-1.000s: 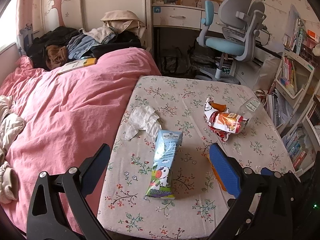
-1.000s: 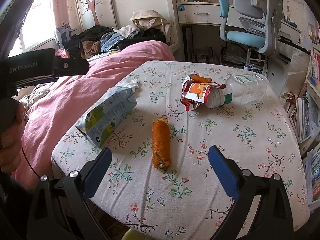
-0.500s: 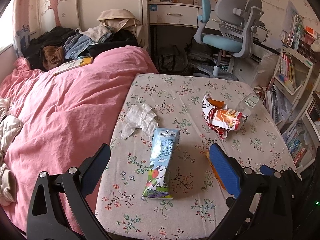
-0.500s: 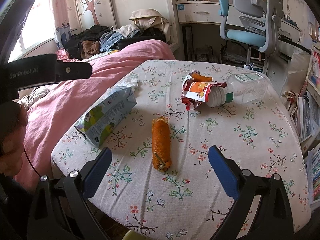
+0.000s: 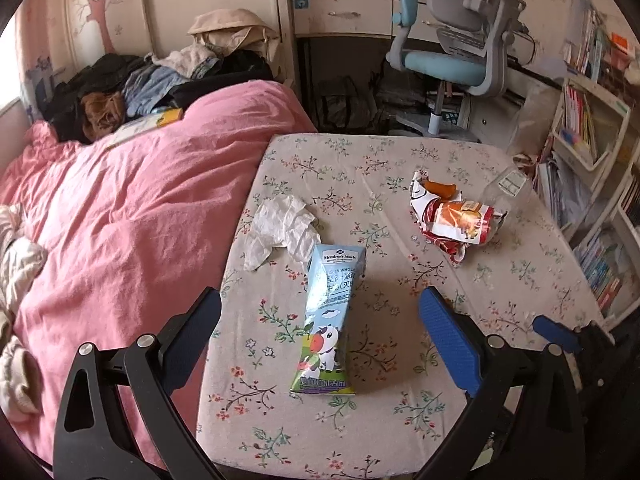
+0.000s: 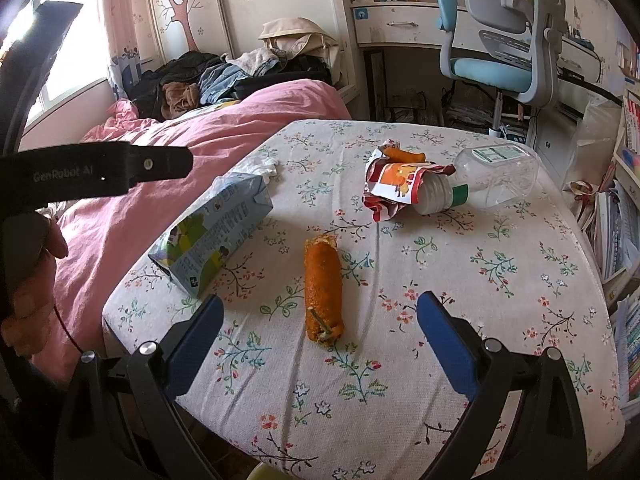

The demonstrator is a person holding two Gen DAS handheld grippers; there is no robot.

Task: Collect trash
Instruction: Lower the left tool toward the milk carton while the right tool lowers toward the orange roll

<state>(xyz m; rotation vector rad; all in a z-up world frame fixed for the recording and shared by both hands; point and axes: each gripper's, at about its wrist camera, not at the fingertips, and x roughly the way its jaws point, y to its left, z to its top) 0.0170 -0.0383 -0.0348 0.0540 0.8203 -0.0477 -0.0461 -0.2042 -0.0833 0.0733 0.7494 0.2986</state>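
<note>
Trash lies on a floral-cloth table [image 5: 400, 420] [image 6: 500, 320]. A light-blue milk carton [image 5: 330, 320] [image 6: 216, 240] lies flat, and my open left gripper [image 5: 320, 336] hovers over it, fingers either side. A crumpled white tissue [image 5: 282, 230] sits behind the carton. An orange peel roll [image 6: 323, 292] lies in front of my open right gripper [image 6: 320, 328]. A red-and-white snack wrapper [image 5: 456, 220] [image 6: 394, 184] rests against a clear plastic bottle [image 6: 492, 178] [image 5: 510, 188] lying on its side, with a small orange peel piece [image 6: 402, 156] [image 5: 440, 188] behind.
A pink-covered bed [image 5: 120, 220] with piled clothes [image 5: 160, 80] borders the table's left. A blue-and-grey desk chair [image 5: 460, 56] and a white desk [image 5: 344, 12] stand behind. Bookshelves [image 5: 592, 152] line the right. A hand [image 6: 28, 280] holds the left gripper's handle.
The left gripper view has drifted slightly left and back, so the carton sits more centred between its fingers. The right gripper has barely moved.
</note>
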